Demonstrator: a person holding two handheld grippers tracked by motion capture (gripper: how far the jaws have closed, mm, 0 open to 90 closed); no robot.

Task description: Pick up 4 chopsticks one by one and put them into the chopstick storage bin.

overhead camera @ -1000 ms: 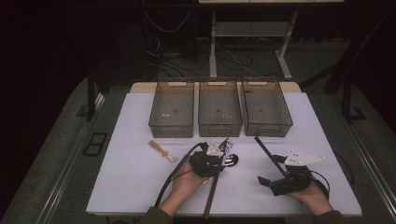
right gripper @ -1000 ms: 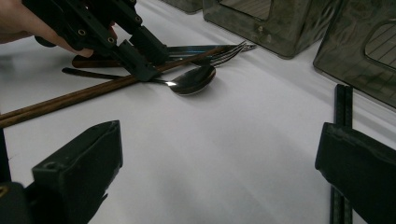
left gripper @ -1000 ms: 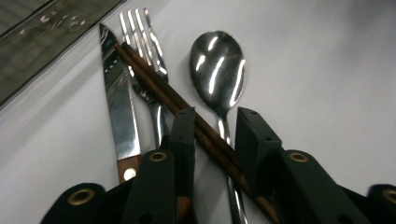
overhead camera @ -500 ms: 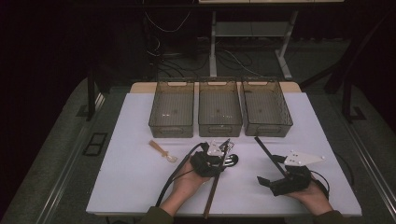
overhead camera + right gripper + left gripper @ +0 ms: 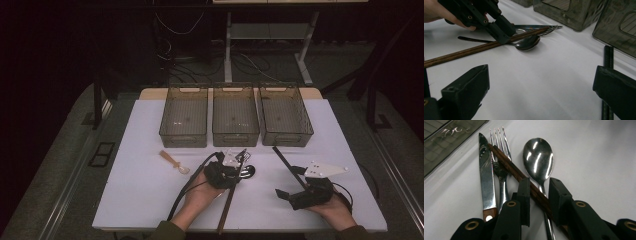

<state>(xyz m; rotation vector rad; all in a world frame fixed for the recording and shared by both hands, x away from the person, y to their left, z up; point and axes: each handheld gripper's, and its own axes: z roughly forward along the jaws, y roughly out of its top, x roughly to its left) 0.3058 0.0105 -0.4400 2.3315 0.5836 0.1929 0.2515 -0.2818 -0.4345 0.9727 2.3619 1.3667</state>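
Little changed since earlier: left tool still straddles brown wooden chopsticks, jaws apparently not yet clamped. Right tool stays released over tabletop.

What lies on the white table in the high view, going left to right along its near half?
Wooden spoon → left tongs over the brown chopsticks → black chopsticks → right tongs.

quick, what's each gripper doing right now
left gripper: open, jaws either side of the brown chopsticks, not yet clamped.
right gripper: open wide, holding nothing.
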